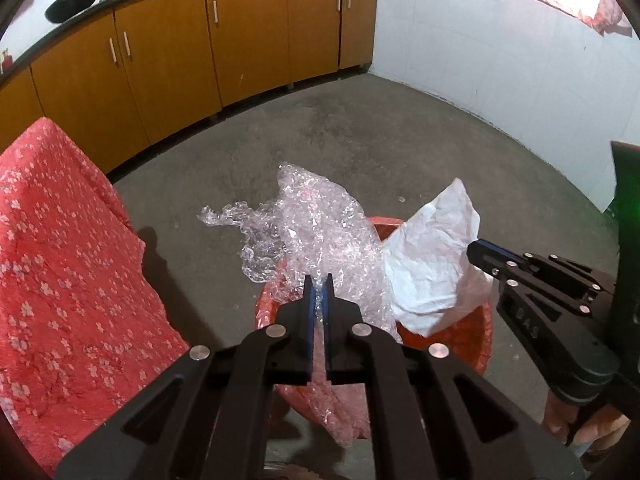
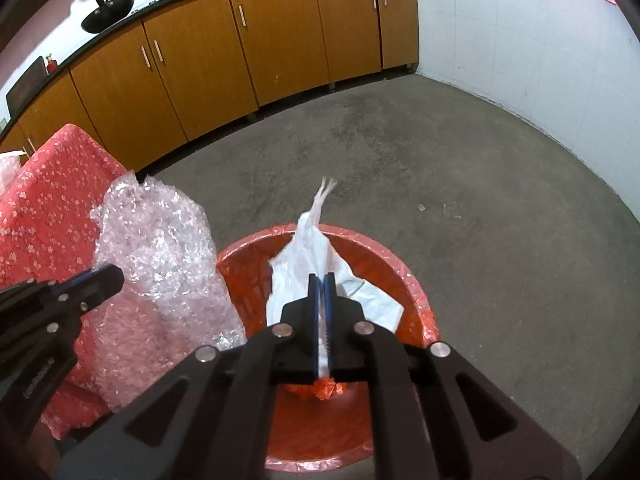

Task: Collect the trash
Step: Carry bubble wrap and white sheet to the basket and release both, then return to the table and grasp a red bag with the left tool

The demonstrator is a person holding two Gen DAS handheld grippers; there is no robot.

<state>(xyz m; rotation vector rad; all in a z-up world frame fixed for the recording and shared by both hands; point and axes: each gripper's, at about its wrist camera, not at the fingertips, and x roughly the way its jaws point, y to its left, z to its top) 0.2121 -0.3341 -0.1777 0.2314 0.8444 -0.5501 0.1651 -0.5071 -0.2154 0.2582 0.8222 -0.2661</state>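
Your left gripper (image 1: pixel 319 278) has its jaws clamped on a sheet of clear bubble wrap (image 1: pixel 320 232), which billows over the near-left rim of the red-lined bin (image 1: pixel 478 344) and also trails down outside it. Your right gripper (image 2: pixel 324 278) has its jaws pinched together on a crumpled white paper bag (image 2: pixel 304 276), which hangs inside the bin's mouth with a twisted tip poking above the far rim.

In the left wrist view the two pieces of trash sit side by side above the bin, the bubble wrap touching the paper bag's left edge. The bubble wrap bulks large enough to cover much of the opening on its side.

Just left of the bin stands a piece of furniture draped in a red flowered cloth (image 1: pixel 60 280); in the right wrist view the bubble wrap rests against it. The concrete floor (image 2: pixel 440 160) beyond the bin is open up to the orange cabinets (image 2: pixel 280 32), whose dark top carries two black woks (image 2: pixel 108 12). A white tiled wall (image 1: pixel 500 80) closes the right side.
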